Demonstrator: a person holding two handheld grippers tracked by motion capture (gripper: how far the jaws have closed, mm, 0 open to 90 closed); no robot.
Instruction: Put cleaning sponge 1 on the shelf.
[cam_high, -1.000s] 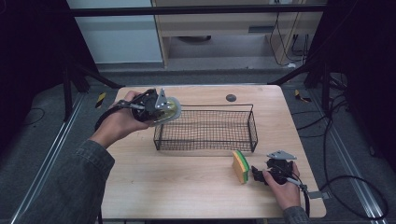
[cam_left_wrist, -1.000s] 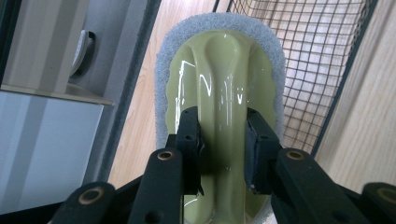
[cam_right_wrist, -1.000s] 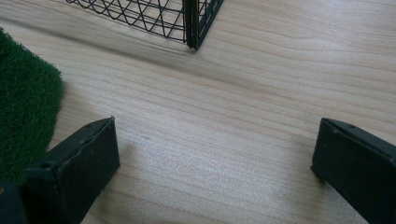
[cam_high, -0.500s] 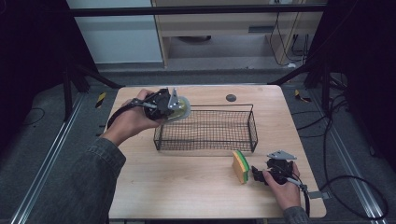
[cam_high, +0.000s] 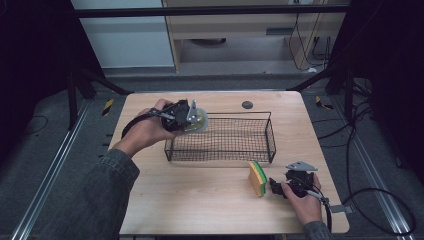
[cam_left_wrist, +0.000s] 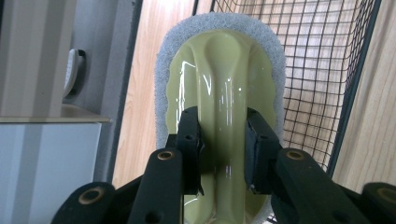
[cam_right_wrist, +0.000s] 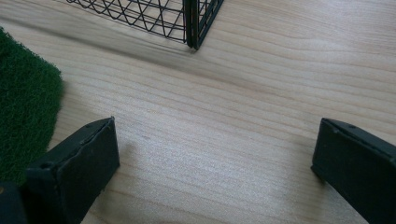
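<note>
1. The left gripper (cam_high: 192, 116) is held above the left end of the wire basket (cam_high: 222, 137), and its jaws pinch the raised central ridge of a pale yellow-green scrubber (cam_left_wrist: 219, 93).
2. In the left gripper view (cam_left_wrist: 219, 154) the scrubber stretches straight ahead of the jaws, its glossy plastic back facing the camera and a white fibrous pad forming a rim around it.
3. The jaws press on either side of the ridge, one pad on each flank, with no gap visible between pad and plastic.
4. Beyond and to the right of the jaws in that view lies the basket's black mesh (cam_left_wrist: 322, 70), with the bench (cam_left_wrist: 373, 116) showing through it.
5. From the high view the scrubber (cam_high: 200, 120) seems to hang just over the basket's left rim; whether it touches the wire cannot be told.
6. The right gripper (cam_high: 285, 186) rests low at the near right part of the bench (cam_high: 200, 200), its jaws spread wide with bare wood between them.
7. In the right gripper view (cam_right_wrist: 215, 154) a green scouring pad (cam_right_wrist: 25, 107) lies just beside the left jaw, and a basket corner (cam_right_wrist: 194, 23) stands ahead of the jaws, well apart.
8. The high view shows that pad as the green face of a yellow sponge (cam_high: 257, 179) standing on edge, just ahead of the right jaws.
</note>
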